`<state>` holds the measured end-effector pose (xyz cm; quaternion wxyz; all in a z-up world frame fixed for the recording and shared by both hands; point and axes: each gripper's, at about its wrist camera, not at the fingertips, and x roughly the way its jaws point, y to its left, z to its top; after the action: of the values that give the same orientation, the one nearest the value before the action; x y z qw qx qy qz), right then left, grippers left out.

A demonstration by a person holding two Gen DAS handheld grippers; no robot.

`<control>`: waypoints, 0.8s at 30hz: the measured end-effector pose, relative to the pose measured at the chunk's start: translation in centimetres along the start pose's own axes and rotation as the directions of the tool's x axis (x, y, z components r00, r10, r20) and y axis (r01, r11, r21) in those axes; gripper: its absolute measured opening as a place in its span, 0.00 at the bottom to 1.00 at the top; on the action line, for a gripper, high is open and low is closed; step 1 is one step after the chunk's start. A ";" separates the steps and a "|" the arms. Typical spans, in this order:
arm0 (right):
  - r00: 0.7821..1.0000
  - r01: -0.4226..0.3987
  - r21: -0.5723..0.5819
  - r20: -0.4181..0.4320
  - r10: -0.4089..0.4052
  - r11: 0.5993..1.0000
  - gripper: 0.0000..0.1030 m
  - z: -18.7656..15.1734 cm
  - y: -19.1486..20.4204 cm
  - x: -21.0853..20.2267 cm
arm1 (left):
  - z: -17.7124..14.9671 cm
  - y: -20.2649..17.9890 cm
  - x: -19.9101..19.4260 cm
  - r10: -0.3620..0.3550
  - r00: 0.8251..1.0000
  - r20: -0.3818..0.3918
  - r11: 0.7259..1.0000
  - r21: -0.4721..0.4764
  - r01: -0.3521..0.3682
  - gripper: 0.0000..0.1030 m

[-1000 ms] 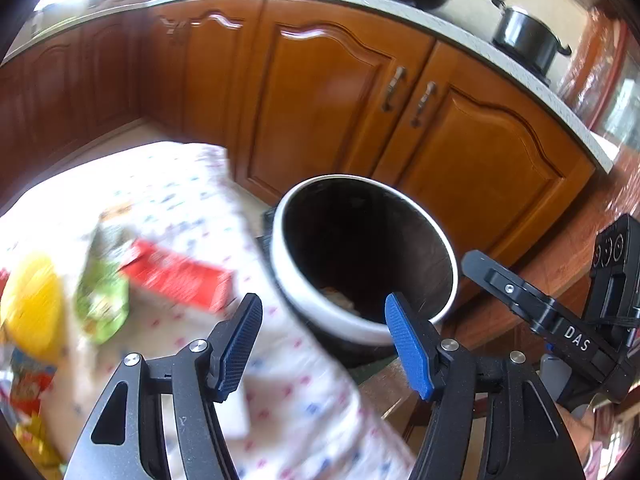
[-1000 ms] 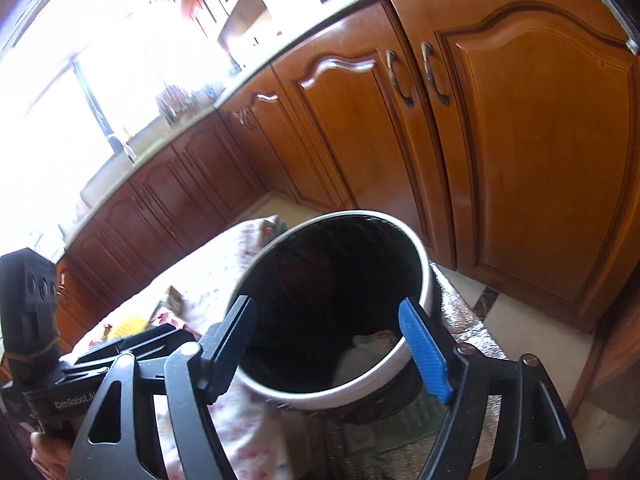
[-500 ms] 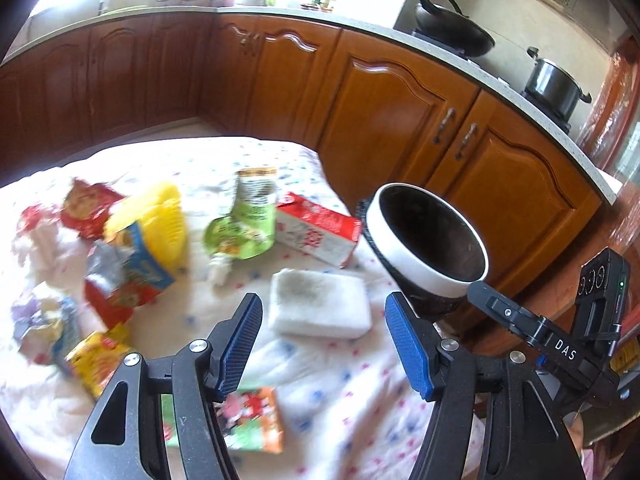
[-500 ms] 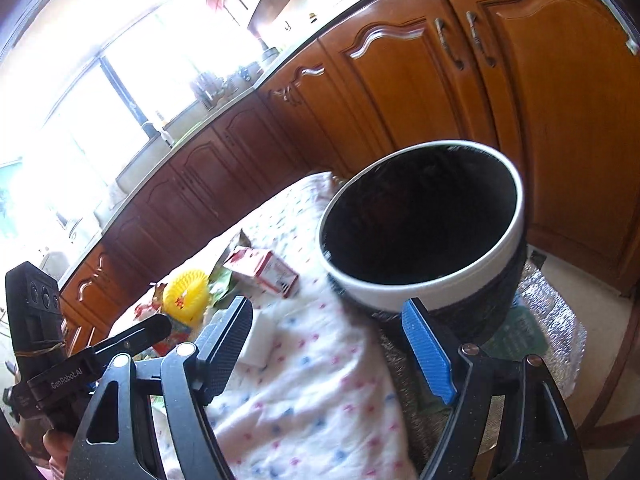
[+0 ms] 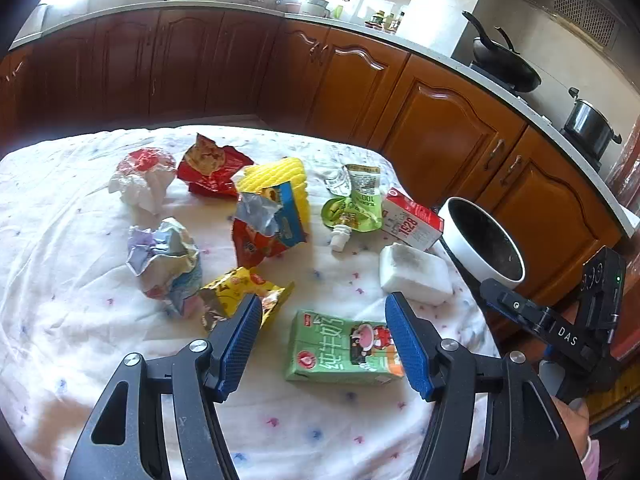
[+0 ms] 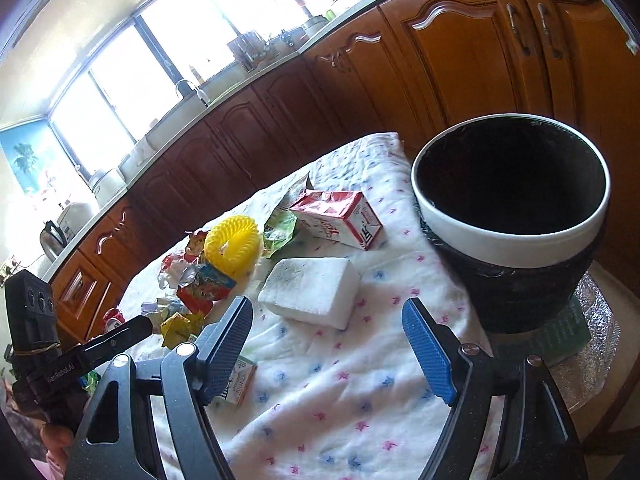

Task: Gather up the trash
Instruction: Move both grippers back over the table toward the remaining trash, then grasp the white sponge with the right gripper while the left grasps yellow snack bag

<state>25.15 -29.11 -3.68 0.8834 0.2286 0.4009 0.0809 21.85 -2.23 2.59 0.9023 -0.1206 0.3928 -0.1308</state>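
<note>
A second ago the left wrist view looked almost straight into the waste bin (image 5: 486, 240), with only a blurred edge of the litter at the left. Now that view takes in the whole tabletop (image 5: 60, 280) under its white dotted cloth, and the bin sits off at the right edge. The left gripper (image 5: 324, 344) hangs over the near side of the cloth, its blue fingers (image 5: 240, 344) apart with nothing clamped between them; the green milk carton (image 5: 344, 348) lies flat just beyond and between them.

Farther back lie a white sponge block (image 5: 414, 274), a red and white carton (image 5: 414, 222), a green spout pouch (image 5: 354, 204), a yellow ribbed ring (image 5: 276, 182), a torn blue and red snack bag (image 5: 272, 220), a yellow wrapper (image 5: 240, 292), a crumpled foil wrapper (image 5: 166, 260), a red wrapper (image 5: 210, 170) and a wad of white paper (image 5: 142, 180).

The right wrist view has likewise drawn back from the bin (image 6: 516, 220), which now stands to the right. The right gripper (image 6: 328, 344) is empty too, fingers (image 6: 428, 352) spread wide above bare cloth, with the sponge block (image 6: 312, 294) just ahead.
</note>
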 end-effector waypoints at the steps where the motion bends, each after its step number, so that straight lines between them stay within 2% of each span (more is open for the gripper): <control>1: 1.000 0.000 -0.003 -0.007 0.000 1.000 0.77 -0.1 0.3 0.3 | -0.2 0.4 -0.4 0.009 1.000 0.004 1.000 -0.005 -0.009 0.62; 7: 0.999 -0.008 -0.026 -0.043 0.007 1.000 0.77 -0.1 1.7 2.1 | -1.1 2.3 -1.8 0.054 0.999 0.005 0.998 -0.033 -0.054 0.62; 18: 0.995 0.022 0.023 -0.097 -0.020 0.999 0.76 0.7 0.8 5.6 | -0.7 3.3 2.6 0.070 0.996 -0.059 0.996 -0.056 -0.073 0.61; 19: 0.995 0.022 0.027 -0.099 -0.019 0.999 0.70 0.8 0.8 5.8 | -0.6 3.3 3.0 0.067 0.996 -0.063 0.996 -0.056 -0.070 0.59; 20: 0.994 0.023 0.024 -0.105 -0.020 0.999 0.53 0.8 0.8 6.0 | -0.5 3.5 3.4 0.068 0.996 -0.065 0.996 -0.056 -0.072 0.51; 21: 0.993 0.028 0.019 -0.115 -0.026 0.999 0.41 0.7 0.9 6.3 | -0.4 3.5 3.8 0.066 0.995 -0.072 0.996 -0.055 -0.070 0.44; 22: 0.993 0.036 0.015 -0.116 -0.034 0.999 0.35 0.6 0.9 6.4 | -0.4 3.6 4.2 0.056 0.995 -0.082 0.997 -0.056 -0.061 0.27; 24: 0.994 0.037 0.002 -0.103 -0.037 0.999 0.30 0.6 0.9 6.1 | -0.4 3.8 4.6 0.046 0.995 -0.092 0.997 -0.058 -0.052 0.13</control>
<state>29.65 -26.55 -7.00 0.8625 0.2184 0.4503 0.0756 25.15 -0.26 -1.98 0.8824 -0.1321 0.4399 -0.1019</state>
